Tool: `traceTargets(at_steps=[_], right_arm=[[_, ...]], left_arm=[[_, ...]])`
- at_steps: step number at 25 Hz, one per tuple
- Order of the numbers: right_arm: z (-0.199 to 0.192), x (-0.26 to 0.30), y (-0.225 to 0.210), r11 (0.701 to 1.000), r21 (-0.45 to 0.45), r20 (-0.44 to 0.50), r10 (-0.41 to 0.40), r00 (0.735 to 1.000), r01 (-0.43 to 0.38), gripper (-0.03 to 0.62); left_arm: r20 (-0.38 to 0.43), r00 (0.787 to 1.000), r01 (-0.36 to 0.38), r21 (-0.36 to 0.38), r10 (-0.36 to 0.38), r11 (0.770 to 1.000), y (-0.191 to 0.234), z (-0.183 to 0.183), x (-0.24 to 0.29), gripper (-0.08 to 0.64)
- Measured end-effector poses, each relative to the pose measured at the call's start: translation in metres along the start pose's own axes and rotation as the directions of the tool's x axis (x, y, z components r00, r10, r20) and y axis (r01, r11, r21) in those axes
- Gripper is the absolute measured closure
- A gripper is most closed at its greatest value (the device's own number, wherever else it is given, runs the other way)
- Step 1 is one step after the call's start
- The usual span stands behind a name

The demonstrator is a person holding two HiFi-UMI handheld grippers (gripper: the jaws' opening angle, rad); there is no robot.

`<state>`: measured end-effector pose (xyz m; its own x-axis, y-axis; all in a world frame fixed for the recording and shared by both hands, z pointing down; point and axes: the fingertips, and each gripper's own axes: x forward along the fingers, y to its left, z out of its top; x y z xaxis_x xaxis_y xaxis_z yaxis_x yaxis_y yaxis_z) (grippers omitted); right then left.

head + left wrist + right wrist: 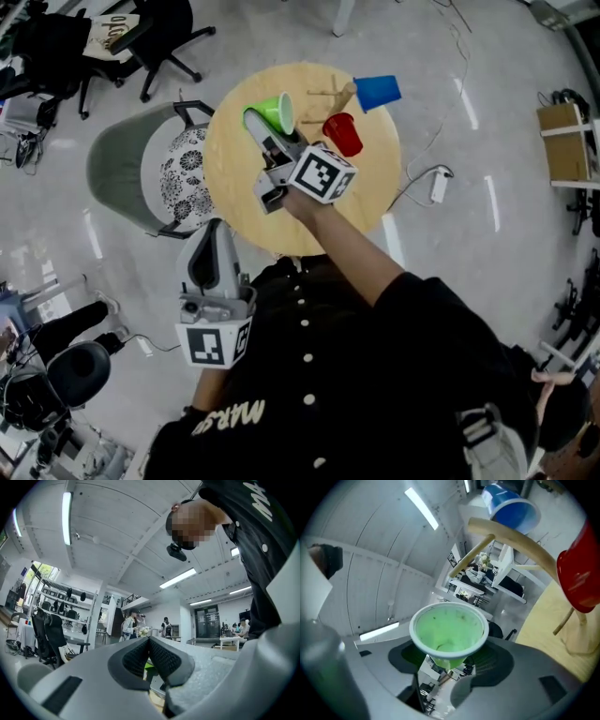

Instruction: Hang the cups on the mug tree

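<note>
Glossy grey flooring surrounded a round, pale-wood tabletop [234, 197] carrying a wooden mug tree [328, 94] with slender curved pegs, on which a blue cup [378, 91] and a red cup [343, 134], both smooth tapered plastic, hung. The right gripper [257, 124] pinched the narrow base of a translucent green cup [276, 112] with a pale rolled rim, holding it on its side above the tabletop just left of the tree. The left gripper [214, 230], grey with dark knurled pads, was pressed together on nothing, low beside the person's torso.
</note>
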<state>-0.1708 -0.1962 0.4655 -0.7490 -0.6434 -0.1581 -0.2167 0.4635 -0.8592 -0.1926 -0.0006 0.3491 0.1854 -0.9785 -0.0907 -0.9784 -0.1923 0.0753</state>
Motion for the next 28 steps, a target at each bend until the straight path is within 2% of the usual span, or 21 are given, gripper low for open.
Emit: traceTargets(at_steps=[6, 8, 10, 12, 17, 23, 28], right_arm=[[0.052, -0.004, 0.012, 0.993, 0.073, 0.131, 0.078, 0.988, -0.088, 0.317], [0.061, -0.015, 0.001, 0.993, 0.104, 0.153, 0.033, 0.988, -0.049, 0.316], [0.062, -0.028, -0.015, 0.986, 0.168, 0.158, -0.051, 0.986, 0.024, 0.316], [0.066, -0.035, -0.022, 0.976, 0.214, 0.172, -0.078, 0.982, 0.040, 0.316], [0.079, -0.046, -0.027, 0.936, 0.352, 0.233, -0.072, 0.970, -0.015, 0.315], [0.084, -0.052, -0.033, 0.848, 0.516, 0.312, -0.052, 0.949, -0.123, 0.314], [0.087, -0.055, -0.032, 0.830, 0.537, 0.312, -0.031, 0.949, -0.149, 0.313]], left_arm=[[0.012, 0.999, 0.031, 0.004, -0.031, 1.000, -0.016, 0.009, 0.002, 0.565], [0.017, 0.999, 0.041, 0.007, -0.041, 0.999, -0.023, 0.011, 0.001, 0.565], [0.020, 0.998, 0.051, 0.012, -0.051, 0.999, -0.029, 0.012, 0.002, 0.565], [0.017, 0.998, 0.060, 0.012, -0.060, 0.998, -0.034, 0.012, 0.005, 0.565], [0.013, 0.997, 0.081, 0.013, -0.081, 0.997, -0.045, 0.013, 0.014, 0.565], [0.006, 0.995, 0.102, 0.010, -0.102, 0.995, -0.048, 0.012, 0.017, 0.565], [0.007, 0.994, 0.111, 0.013, -0.111, 0.994, -0.056, 0.013, 0.021, 0.565]])
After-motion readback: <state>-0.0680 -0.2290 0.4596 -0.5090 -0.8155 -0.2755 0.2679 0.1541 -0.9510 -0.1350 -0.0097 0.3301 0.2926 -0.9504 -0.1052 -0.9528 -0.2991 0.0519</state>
